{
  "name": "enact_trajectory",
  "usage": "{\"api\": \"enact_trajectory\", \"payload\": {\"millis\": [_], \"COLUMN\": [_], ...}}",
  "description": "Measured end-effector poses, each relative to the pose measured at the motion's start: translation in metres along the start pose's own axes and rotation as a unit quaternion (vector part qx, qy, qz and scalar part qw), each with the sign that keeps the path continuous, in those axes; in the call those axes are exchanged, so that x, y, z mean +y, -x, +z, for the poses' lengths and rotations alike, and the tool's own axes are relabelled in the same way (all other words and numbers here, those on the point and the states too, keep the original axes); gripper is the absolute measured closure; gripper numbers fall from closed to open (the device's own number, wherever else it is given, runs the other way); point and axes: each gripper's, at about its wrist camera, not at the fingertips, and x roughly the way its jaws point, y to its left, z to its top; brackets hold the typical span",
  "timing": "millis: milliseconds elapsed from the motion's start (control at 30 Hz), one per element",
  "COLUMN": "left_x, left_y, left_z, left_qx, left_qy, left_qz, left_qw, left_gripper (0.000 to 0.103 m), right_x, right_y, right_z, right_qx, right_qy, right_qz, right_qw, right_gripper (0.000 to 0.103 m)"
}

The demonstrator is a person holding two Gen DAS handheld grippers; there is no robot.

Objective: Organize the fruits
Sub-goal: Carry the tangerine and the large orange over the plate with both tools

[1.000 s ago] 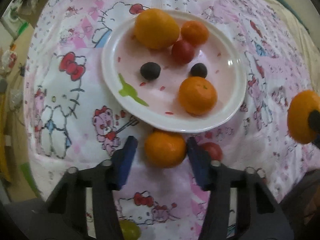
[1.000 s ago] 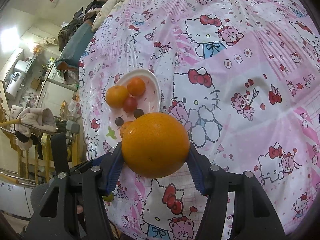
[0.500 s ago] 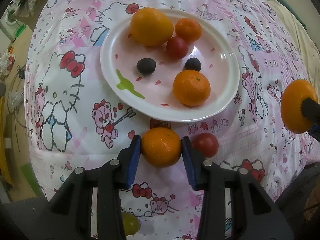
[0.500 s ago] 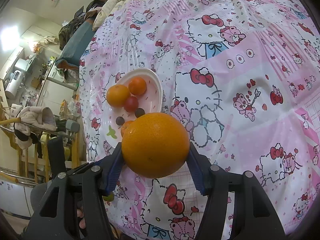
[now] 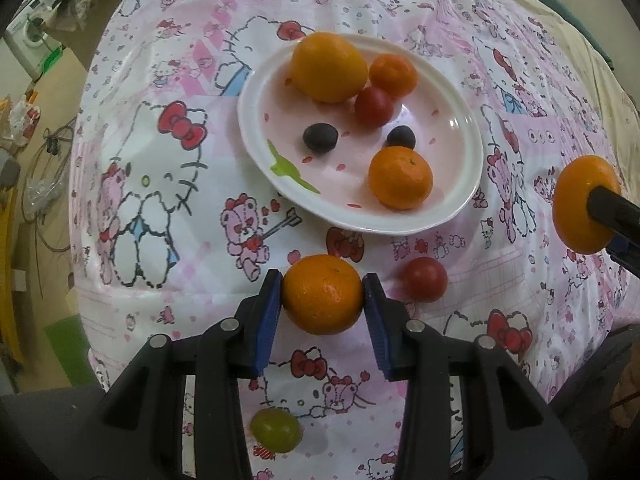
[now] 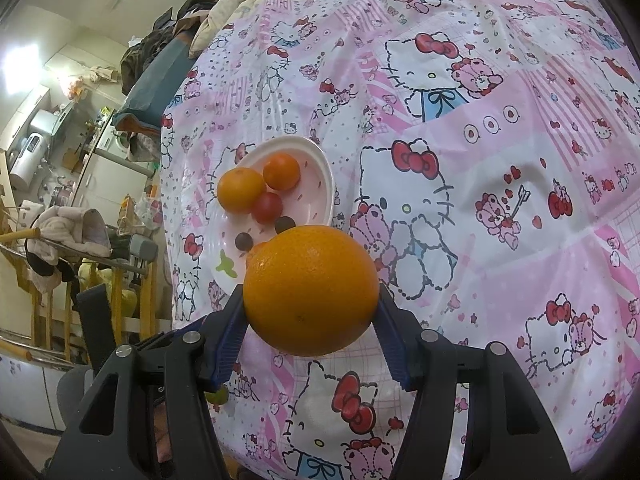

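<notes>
Pinching a mandarin (image 5: pixel 323 294) between the blue pads (image 5: pixel 269 322) of the left gripper (image 5: pixel 323 300), both pads pressing its sides, just short of the near rim of the white plate (image 5: pixel 460 216). Clamping a large orange (image 6: pixel 311 290) in the right gripper (image 6: pixel 312 320), pads tight against its flanks, raised above the pink cartoon-cat cloth (image 5: pixel 160 240). Lying beside the held mandarin on the cloth: a red tomato (image 5: pixel 425 279); nearer the camera, a green grape (image 5: pixel 276 429). Sitting on the plate: a big orange (image 5: pixel 329 66), two mandarins (image 5: pixel 400 178), a tomato (image 5: pixel 373 106), two dark grapes (image 5: pixel 320 137).
</notes>
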Motion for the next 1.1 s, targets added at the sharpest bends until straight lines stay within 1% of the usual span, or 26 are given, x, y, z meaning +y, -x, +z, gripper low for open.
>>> {"api": "enact_trajectory", "payload": {"millis": [200,567,667,867,1100], "left_x": [0.003,0.015,0.015,0.020,0.014], "left_y": [0.013,0.040,0.044,0.065,0.078], "left_z": [0.000,0.004,0.011,0.028,0.052], "left_qx": [-0.015,-0.045,-0.052,-0.075,-0.094], "left_qy": [-0.002,0.031,0.037,0.043,0.026], "left_qz": [0.013,0.027,0.029,0.030,0.026], "left_qw": [0.9998,0.9981,0.9976,0.9958,0.9949], "left_gripper": [0.067,0.067,0.067,0.067,0.067], "right_x": [0.003,0.008,0.009,0.009,0.014], "right_y": [0.003,0.015,0.018,0.023,0.030], "right_z": [0.001,0.004,0.005,0.009,0.022], "right_qx": [-0.004,-0.014,-0.018,-0.028,-0.054], "right_qy": [0.002,0.005,0.005,0.004,0.021], "right_qz": [0.007,0.028,0.033,0.040,0.040], "right_qw": [1.000,0.999,0.999,0.999,0.998], "right_gripper": [0.041,0.041,0.041,0.040,0.041]}}
